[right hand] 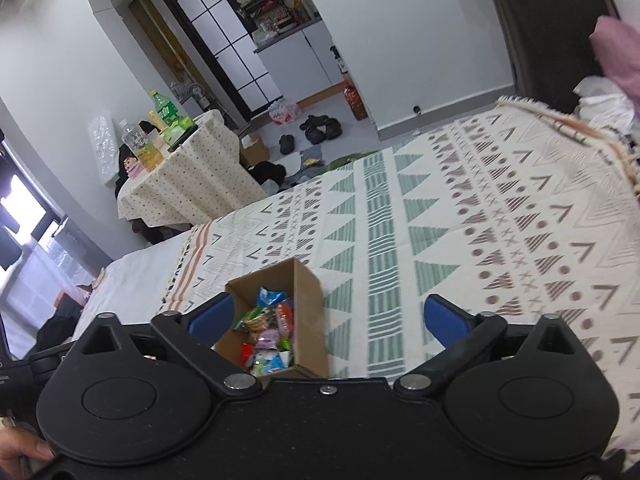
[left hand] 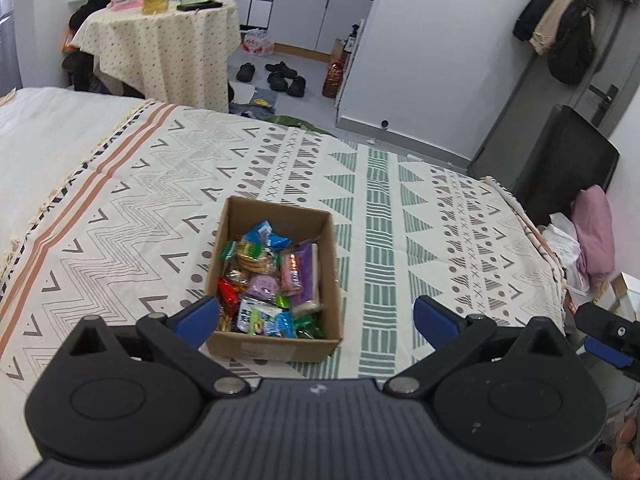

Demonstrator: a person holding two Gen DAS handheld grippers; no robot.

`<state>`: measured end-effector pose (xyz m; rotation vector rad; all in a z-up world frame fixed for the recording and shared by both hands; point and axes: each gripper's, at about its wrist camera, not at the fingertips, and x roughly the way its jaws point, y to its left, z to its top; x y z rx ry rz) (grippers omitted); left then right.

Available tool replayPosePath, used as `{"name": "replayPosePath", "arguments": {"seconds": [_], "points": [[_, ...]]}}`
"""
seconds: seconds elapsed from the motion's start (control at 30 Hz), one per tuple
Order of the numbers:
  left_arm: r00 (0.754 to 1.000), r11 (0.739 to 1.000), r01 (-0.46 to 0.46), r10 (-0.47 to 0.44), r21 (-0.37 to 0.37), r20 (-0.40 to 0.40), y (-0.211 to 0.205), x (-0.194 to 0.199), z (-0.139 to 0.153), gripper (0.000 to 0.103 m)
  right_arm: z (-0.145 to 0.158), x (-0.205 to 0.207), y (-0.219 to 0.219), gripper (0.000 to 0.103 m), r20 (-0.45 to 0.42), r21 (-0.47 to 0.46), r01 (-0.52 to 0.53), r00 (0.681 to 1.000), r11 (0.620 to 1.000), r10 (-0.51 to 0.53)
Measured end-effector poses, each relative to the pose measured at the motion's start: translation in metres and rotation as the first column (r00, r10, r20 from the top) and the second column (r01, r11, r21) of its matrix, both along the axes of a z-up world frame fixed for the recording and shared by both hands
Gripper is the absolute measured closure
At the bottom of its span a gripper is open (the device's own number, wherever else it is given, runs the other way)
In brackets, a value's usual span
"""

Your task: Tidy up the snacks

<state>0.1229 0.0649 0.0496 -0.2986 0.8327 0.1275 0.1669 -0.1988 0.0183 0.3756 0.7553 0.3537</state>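
Left wrist view shows a brown box (left hand: 276, 276) sitting on the patterned blanket (left hand: 400, 200) that covers the bed. The snacks (left hand: 268, 280) are all inside the box, piled on top of each other. I see a blue packet, a purple one, a red one, and round biscuits in a clear wrap. No snack lies on the blanket that I can see. So the snacks are already together in one place. I think that fits two stories: they are gathered up and the job is near its end, or they are a jumble that is to be taken out and sorted. I cannot tell which.

The box stands open at the top, so it is easy to reach in from above.

My left gripper (left hand: 316, 316) has its two blue fingers spread wide apart, and it holds nothing. It sits low and level, just in front of the box, pointing across the bed. Its left finger is near the box's front corner.

My right gripper (right hand: 328, 316) is spread wide too, with nothing in it. It is tipped sideways, so the room looks slanted. The box (right hand: 276, 320) is off to its left side. A bit of a hand (right hand: 22, 456) shows at the bottom corner.
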Motion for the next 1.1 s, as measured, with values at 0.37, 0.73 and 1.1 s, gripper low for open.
{"name": "replayPosePath", "arguments": {"seconds": [0.37, 0.73, 1.1], "points": [[0.996, 0.995, 0.081, -0.083, 0.06, 0.03, -0.037, -0.033, 0.019, 0.0, 0.013, -0.04, -0.032, 0.0, 0.049, -0.051, -0.009, 0.999, 0.999, 0.011], [0.991, 0.987, 0.122, -0.127, 0.108, 0.045, -0.047, -0.07, 0.027, 0.0, 0.017, -0.079, -0.051, 0.0, 0.056, -0.066, 0.003, 0.998, 0.998, 0.001], [0.986, 0.974, 0.145, -0.157, 0.172, 0.06, -0.05, -0.106, 0.033, 0.0, 0.026, -0.116, -0.041, 0.0, 0.099, -0.107, -0.019, 0.995, 0.994, 0.029]]}}
